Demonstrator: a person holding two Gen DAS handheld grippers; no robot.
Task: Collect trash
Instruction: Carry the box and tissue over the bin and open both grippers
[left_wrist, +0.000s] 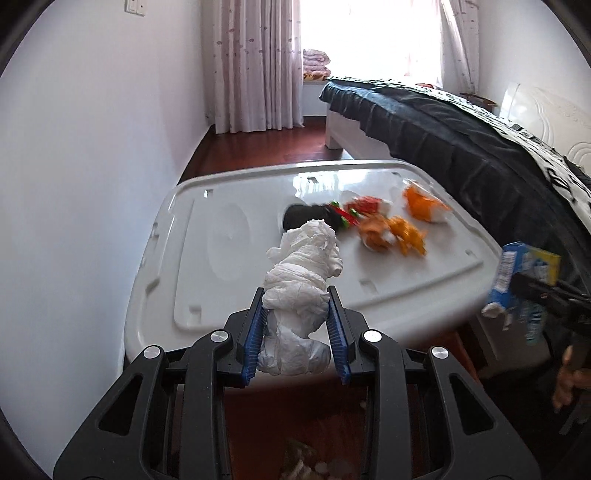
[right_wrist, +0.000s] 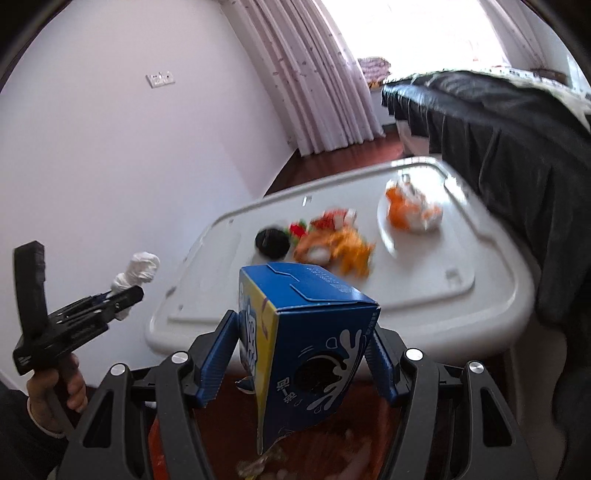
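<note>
L gripper (left_wrist: 297, 325): blue fingers (left_wrist: 254, 339) clamped on a wad of crumpled white tissue (left_wrist: 306, 269), which sticks out fwd past the tips, held in the air over the near edge of the white bin lid (left_wrist: 207, 236) that serves as bench. R gripper (right_wrist: 301, 360): fingers clamped on a blue carton (right_wrist: 317, 332), tilted, w/ one torn-looking bottom corner hanging down; also off the lid, near its front edge.

Progress, as I judge it: two pieces picked up, neither dropped anywhere yet. No trash can clearly visible; sth blurry lies low under both grippers, can't tell what.

Left on the lid: orange wrappers (left_wrist: 391, 232), a red-green wrapper (left_wrist: 364, 206), a black round item (right_wrist: 272, 242), plus an orange-white packet (right_wrist: 412, 210) further back, near the bed (left_wrist: 461, 147). So roughly early-to-mid: more pieces remain than are in hand.
</note>
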